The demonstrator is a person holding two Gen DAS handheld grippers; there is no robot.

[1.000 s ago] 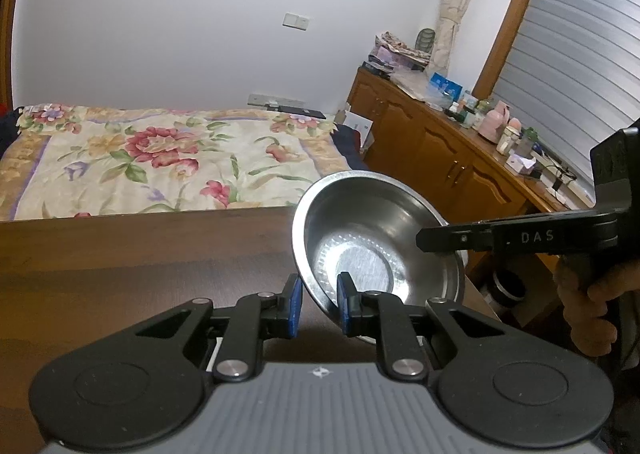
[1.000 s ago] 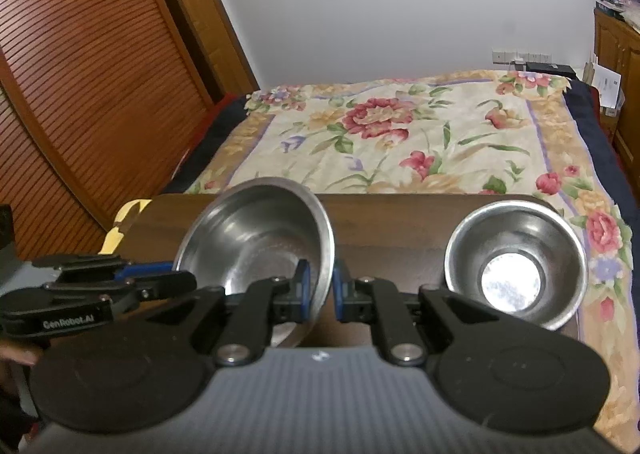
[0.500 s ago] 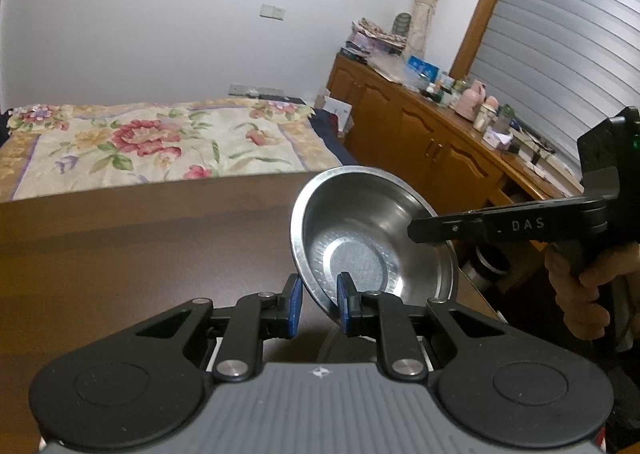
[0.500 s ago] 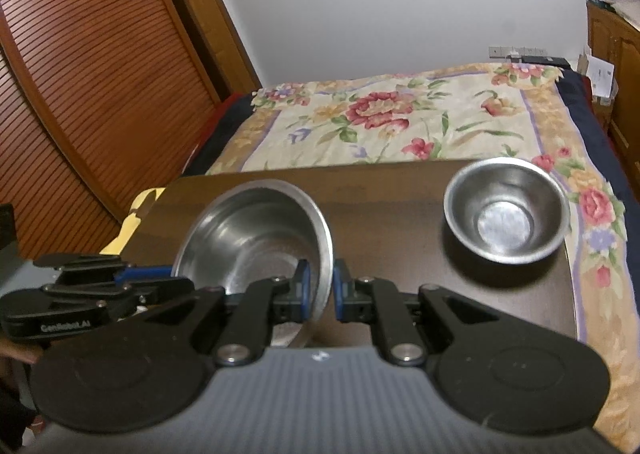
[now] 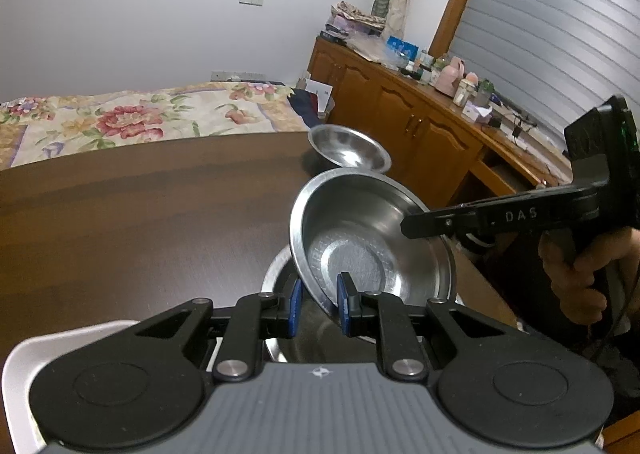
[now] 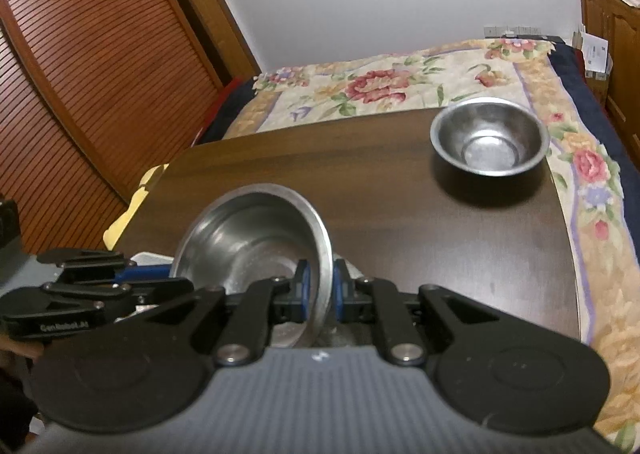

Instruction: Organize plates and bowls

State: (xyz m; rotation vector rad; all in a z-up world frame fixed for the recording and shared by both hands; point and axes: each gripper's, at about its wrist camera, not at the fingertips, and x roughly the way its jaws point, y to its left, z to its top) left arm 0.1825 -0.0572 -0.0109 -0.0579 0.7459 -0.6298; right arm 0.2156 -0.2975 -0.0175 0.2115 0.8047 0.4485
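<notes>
A steel bowl (image 5: 372, 238) hangs tilted between both grippers, low over the near part of the dark wooden table (image 5: 140, 222). My left gripper (image 5: 319, 307) is shut on its near rim. My right gripper (image 6: 320, 287) is shut on the opposite rim of the same bowl (image 6: 248, 238); in the left wrist view its black finger (image 5: 416, 220) reaches in from the right. Directly beneath the held bowl lies another steel bowl (image 5: 276, 282), mostly hidden. A smaller steel bowl (image 6: 488, 138) stands alone at the table's far right corner, also seen from the left wrist as the small bowl (image 5: 348, 150).
A white tray (image 5: 24, 358) shows at the near left corner, beside the lower bowl. Beyond the table lies a bed with a floral cover (image 6: 380, 86). A wooden cabinet (image 5: 420, 122) with clutter stands on the right, a slatted wooden door (image 6: 80, 54) on the left. A hand (image 5: 576, 274) grips the right tool.
Both grippers have carried the held bowl back toward the near table edge and slightly lower. A second bowl and a white tray have come into view under it; the small bowl now looks farther off.
</notes>
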